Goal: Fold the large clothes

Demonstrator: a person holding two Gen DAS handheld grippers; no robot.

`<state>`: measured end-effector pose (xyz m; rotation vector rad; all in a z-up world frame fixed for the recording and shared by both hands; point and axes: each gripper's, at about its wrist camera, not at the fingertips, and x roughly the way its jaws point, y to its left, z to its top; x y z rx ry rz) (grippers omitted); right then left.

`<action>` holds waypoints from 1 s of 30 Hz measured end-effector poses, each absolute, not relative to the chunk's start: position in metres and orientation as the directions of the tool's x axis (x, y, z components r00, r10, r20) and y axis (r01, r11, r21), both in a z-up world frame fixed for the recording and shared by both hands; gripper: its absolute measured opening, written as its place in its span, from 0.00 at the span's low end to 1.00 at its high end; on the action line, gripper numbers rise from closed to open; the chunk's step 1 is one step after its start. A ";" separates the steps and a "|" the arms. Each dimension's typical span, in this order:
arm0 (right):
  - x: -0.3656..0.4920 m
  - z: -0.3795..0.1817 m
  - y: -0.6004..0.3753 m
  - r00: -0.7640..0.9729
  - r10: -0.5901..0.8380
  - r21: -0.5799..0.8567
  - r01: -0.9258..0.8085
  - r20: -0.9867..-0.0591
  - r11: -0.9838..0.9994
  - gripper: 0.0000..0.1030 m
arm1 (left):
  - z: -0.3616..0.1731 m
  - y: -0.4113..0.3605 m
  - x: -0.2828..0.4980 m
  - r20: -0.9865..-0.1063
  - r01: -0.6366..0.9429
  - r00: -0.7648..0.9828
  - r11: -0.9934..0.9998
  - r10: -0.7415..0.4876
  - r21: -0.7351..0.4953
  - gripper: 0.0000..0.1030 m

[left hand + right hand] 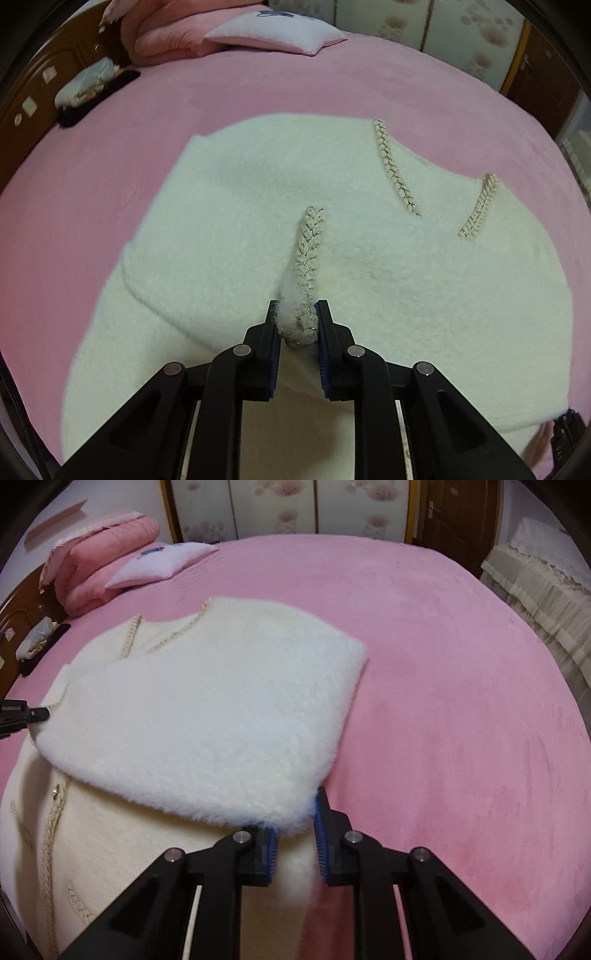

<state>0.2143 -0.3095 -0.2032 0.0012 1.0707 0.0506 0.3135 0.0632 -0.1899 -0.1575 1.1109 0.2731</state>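
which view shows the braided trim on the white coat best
The left wrist view: the braided trim runs centre frame into the left gripper. The right wrist view shows only thin, distant strips of it near its left side.

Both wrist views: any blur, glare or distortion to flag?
Left wrist: heavy fisheye bowing, dark vignette corners; white fleece garment soft, braid trim sharp near the left tongs. Right wrist: same bowing; fleece fuzzy at the right tongs; no hard glare on the pink bedspread.
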 end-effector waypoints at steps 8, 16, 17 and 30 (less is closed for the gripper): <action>0.196 -0.206 -0.305 0.422 0.019 0.041 0.042 -0.906 0.998 0.17 | -0.207 0.058 0.326 -0.891 -0.329 0.360 0.931 0.276 0.155 0.26; 0.179 -0.172 -0.310 0.468 0.235 0.297 0.063 -0.852 0.953 0.17 | -0.166 0.048 0.298 -0.816 -0.284 0.424 0.913 0.393 0.292 0.60; 0.180 -0.170 -0.308 0.478 0.291 0.358 0.053 -0.829 0.932 0.17 | -0.161 0.046 0.294 -0.830 -0.267 0.431 0.929 0.354 0.257 0.60; 0.234 -0.226 -0.251 0.346 0.576 0.638 0.093 -0.740 0.764 0.00 | -0.210 0.008 0.314 -0.974 -0.204 0.221 0.975 -0.044 -0.091 0.10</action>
